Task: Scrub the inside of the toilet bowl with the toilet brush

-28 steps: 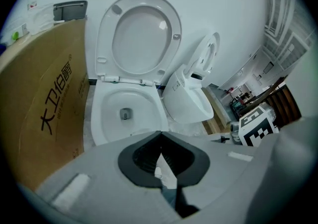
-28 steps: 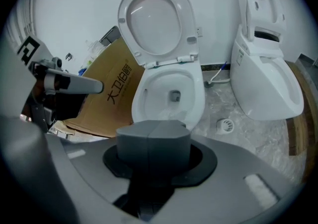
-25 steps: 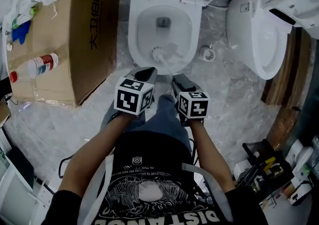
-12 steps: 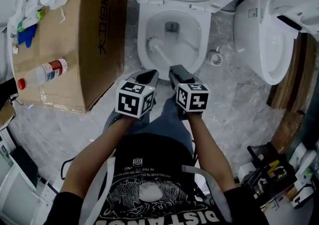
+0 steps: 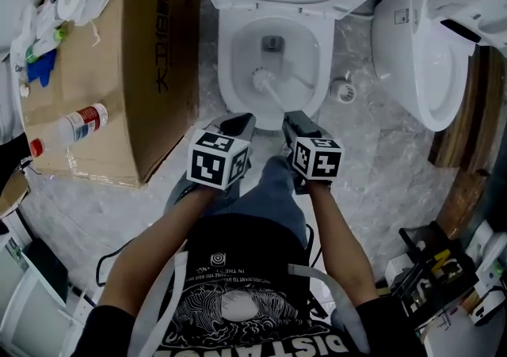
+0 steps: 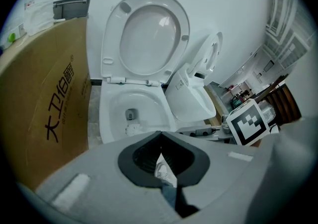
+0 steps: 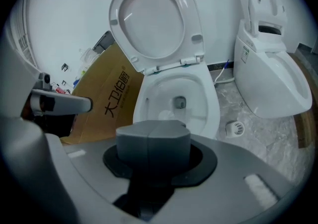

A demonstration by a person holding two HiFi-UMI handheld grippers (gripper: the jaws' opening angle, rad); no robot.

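The toilet bowl (image 5: 313,39) stands open with its seat and lid raised, seen from above in the head view. A white toilet brush (image 5: 262,77) has its head low inside the bowl, just in front of the drain. Its handle slants back to my right gripper (image 5: 297,120), which is shut on it at the bowl's front rim. My left gripper (image 5: 238,123) hovers beside it at the front rim, shut and holding nothing. In the left gripper view the brush head (image 6: 133,128) shows inside the bowl (image 6: 112,113). The right gripper view shows the brush head (image 7: 166,115) beyond the shut jaws.
A big cardboard box (image 5: 127,62) stands tight against the toilet's left side, with a bottle (image 5: 75,126) and clutter on top. A second toilet (image 5: 420,47) stands at the right. A small round white holder (image 5: 342,92) sits on the floor between them. Tools lie at bottom right.
The brush head swept from the bowl's front edge to its left wall, and now sits near the middle. My right gripper shifted slightly right; the left one barely moved.
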